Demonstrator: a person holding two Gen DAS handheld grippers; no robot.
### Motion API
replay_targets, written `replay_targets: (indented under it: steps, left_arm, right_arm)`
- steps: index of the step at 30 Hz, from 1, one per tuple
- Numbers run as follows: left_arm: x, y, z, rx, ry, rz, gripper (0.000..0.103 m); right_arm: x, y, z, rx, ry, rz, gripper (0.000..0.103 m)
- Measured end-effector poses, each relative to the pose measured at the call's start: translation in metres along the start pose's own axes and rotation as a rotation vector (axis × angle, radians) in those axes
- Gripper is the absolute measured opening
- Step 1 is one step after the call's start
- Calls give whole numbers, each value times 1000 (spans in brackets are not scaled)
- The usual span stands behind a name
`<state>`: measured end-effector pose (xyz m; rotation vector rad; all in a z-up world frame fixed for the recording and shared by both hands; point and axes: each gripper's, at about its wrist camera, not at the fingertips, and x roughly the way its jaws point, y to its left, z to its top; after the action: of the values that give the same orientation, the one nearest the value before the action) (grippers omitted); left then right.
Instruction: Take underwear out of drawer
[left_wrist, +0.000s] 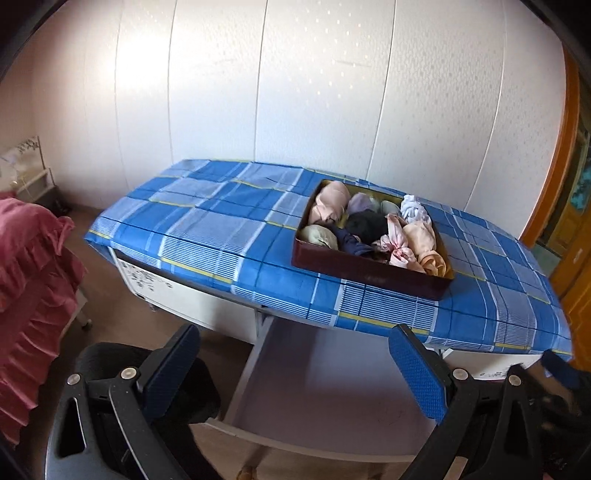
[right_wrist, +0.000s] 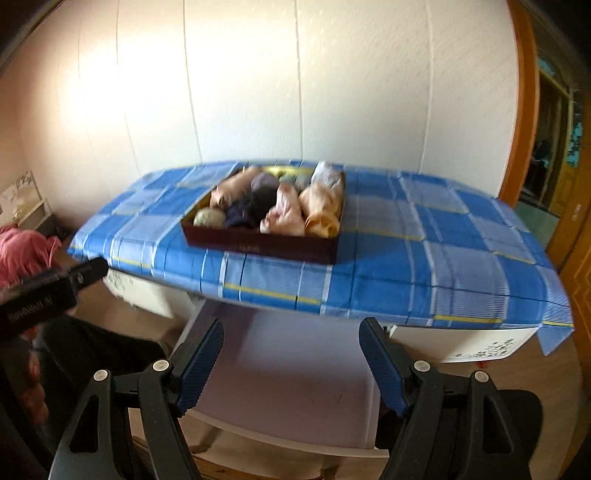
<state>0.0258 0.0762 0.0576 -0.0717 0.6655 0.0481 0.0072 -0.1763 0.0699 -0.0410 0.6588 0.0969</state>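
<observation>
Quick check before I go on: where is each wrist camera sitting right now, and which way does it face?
Left wrist: on the left tongs, facing forward and down at the open drawer, with the box of underwear upper right; both blue pads show, apart, nothing between them.
Right wrist: on the right tongs, same heading, the box nearly centred, slightly blurred; pads apart, nothing between them, and the left tool's black body at the left edge.
Shared: checked tablecloth, box, drawer, white wall.

Box (left_wrist: 369, 275) w/ rolled underwear (left_wrist: 373, 227) is set on cloth-covered desk (left_wrist: 207, 229), twd its right half in left wrist view. Open drawer (left_wrist: 325, 387) is pulled out below desk's front edge; wall (left_wrist: 295, 92) behind.
</observation>
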Motion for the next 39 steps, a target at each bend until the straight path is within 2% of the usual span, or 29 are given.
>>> replay_targets:
  steps: [3, 7, 15, 39]
  left_arm:
    - [-13, -6, 0, 31, -10, -7, 103]
    - [-19, -17, -5, 98, 16, -12, 103]
    - [-28, -24, -17, 127, 12, -11, 103]
    - [-31, -30, -23, 155, 22, -24, 103]
  right_arm:
    - [-17, 5, 1, 32, -35, -25, 77]
    - [-23, 10, -2, 49, -17, -43, 77]
    - [-26, 9, -14, 87, -6, -125, 77]
    - [-29, 9, -18, 99, 1, -131, 77]
